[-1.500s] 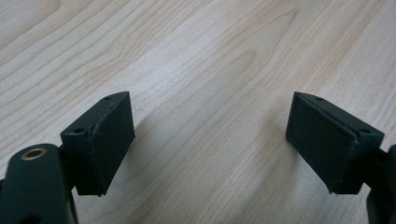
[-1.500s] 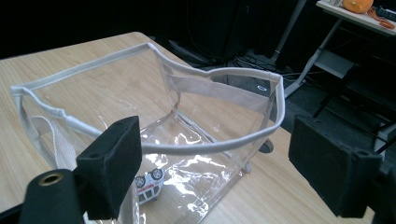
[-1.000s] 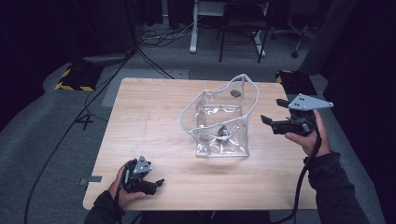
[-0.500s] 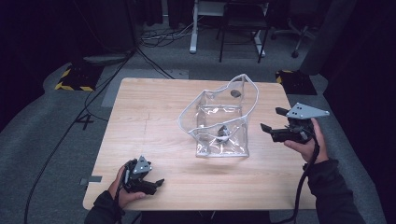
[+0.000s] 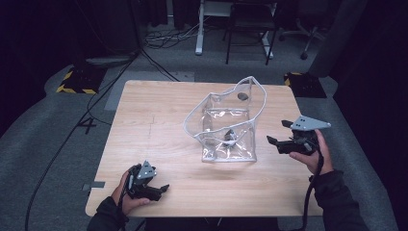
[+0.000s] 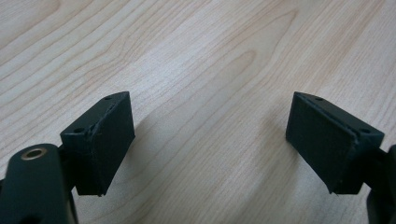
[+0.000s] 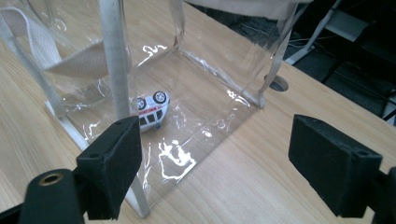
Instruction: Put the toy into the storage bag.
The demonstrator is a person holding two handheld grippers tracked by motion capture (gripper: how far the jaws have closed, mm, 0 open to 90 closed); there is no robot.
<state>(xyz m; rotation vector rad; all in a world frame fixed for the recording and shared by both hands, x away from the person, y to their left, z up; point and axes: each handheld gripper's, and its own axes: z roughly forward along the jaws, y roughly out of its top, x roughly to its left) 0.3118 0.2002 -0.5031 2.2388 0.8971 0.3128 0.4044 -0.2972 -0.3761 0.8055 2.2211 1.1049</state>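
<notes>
On the near left of the table (image 5: 159, 120), the left gripper (image 5: 153, 185) rests low over bare wood with its jaws wide and nothing between them; it lies well apart from the bag (image 5: 228, 130). That bag, clear plastic with white trim and a white strap, stands upright and open-topped at mid-table, a little right of centre. Inside it, on the floor of the bag, lies one toy car (image 5: 229, 137), white, tipped onto its side with its wheels showing; its long axis looks to run across the bag, roughly from one side wall toward the other. The right gripper (image 5: 281, 135) hovers just beside the bag's right wall, jaws wide and empty, pointing at that wall. From the right gripper view, the car (image 7: 152, 109) lies ahead and left of the jaws, behind the clear wall and a white corner seam. The right hand is much the nearer, so any reach for the bag or car would likely fall to it. Count: two grippers, one bag, one car, one table.
</notes>
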